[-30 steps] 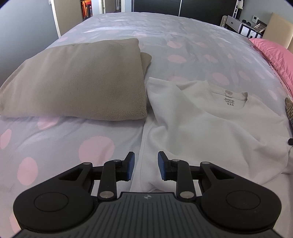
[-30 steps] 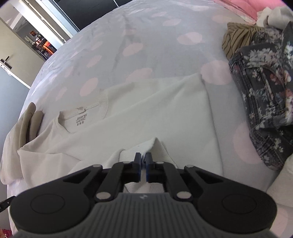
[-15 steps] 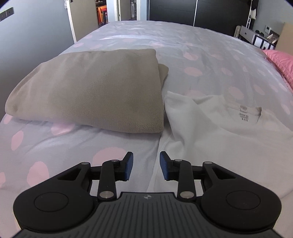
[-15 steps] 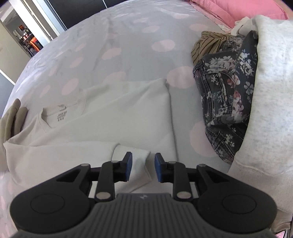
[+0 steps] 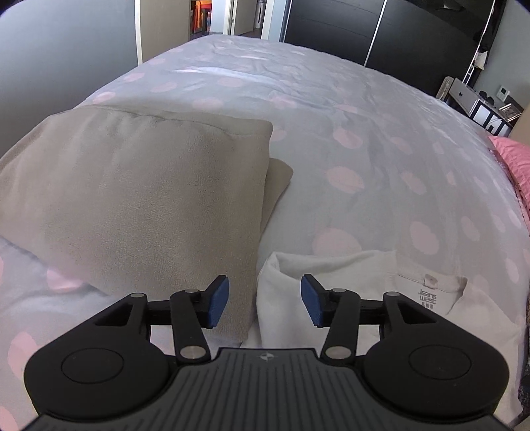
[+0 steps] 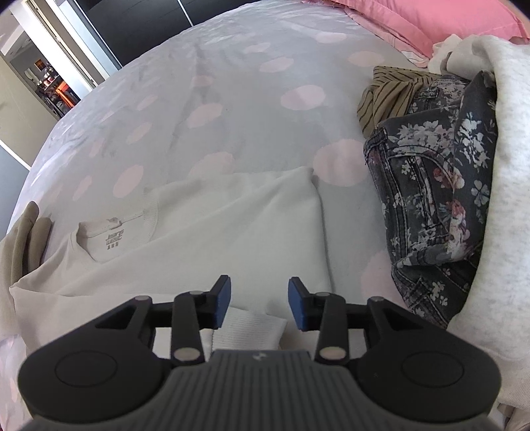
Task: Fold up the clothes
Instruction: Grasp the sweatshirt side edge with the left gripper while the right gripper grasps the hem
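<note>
A white sweatshirt (image 6: 232,232) lies flat on the dotted grey bedspread (image 6: 232,99), collar label up, with a sleeve folded across its body. Its ribbed cuff (image 6: 251,328) rests just under my right gripper (image 6: 259,303), whose jaws are opening with nothing pressed between the pads. In the left wrist view the folded shoulder corner of the white sweatshirt (image 5: 281,281) sits below my left gripper (image 5: 265,300). That gripper's jaws are opening too, and they hang above the cloth without touching it.
A folded beige fleece (image 5: 132,199) lies left of the sweatshirt. On the right is a heap of clothes: floral dark jeans (image 6: 437,199), a striped olive garment (image 6: 391,96) and a light grey sweatshirt (image 6: 510,199). Pink pillows (image 6: 430,20) lie at the back.
My right gripper opened and let the cuff drop onto the sweatshirt. My left gripper slid up along the sweatshirt's left edge to its shoulder corner and opened wider.
</note>
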